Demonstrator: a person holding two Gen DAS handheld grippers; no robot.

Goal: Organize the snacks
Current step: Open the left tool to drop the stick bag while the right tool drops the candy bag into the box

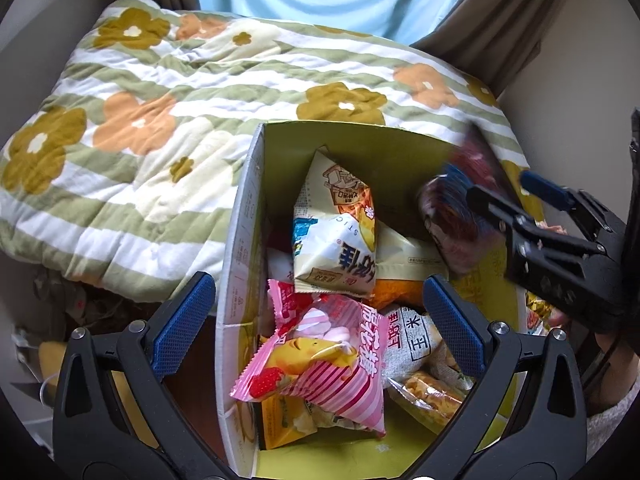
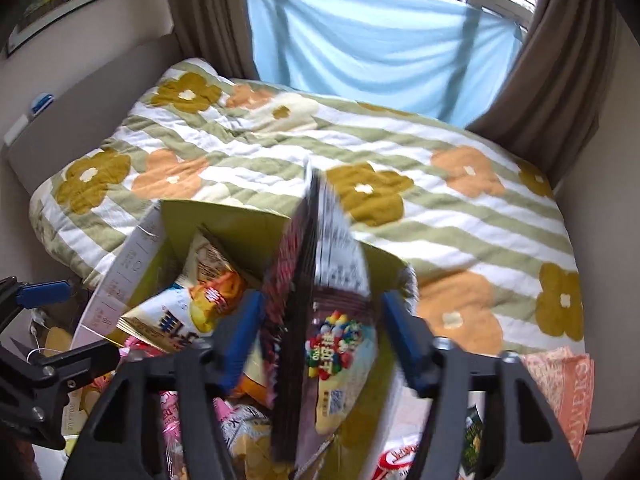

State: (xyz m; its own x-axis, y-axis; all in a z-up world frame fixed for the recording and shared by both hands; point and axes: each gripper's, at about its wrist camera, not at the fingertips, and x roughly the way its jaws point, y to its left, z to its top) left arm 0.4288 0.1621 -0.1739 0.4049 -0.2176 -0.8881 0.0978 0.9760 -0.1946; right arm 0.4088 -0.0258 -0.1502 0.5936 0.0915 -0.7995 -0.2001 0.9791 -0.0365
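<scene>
An open cardboard box [image 1: 240, 216] with a yellow-green inside holds several snack packs: a cream pack [image 1: 336, 236], a pink striped marshmallow pack [image 1: 332, 368] and a grey corn pack [image 1: 416, 344]. My left gripper [image 1: 320, 324] is open, its fingers on either side of the box's left wall. My right gripper [image 2: 324, 336] has its fingers around a dark chocolate-candy pack [image 2: 324, 312], which stands on edge over the box [image 2: 132, 248]. In the left wrist view the right gripper [image 1: 504, 192] and the dark pack [image 1: 460, 216] are at the box's right side.
The box sits at the foot of a bed with a green-striped flowered quilt [image 1: 168, 112]. A light blue cloth [image 2: 372, 48] hangs between brown curtains [image 2: 560, 80] behind. More packs, one orange [image 2: 560, 384], lie to the right of the box.
</scene>
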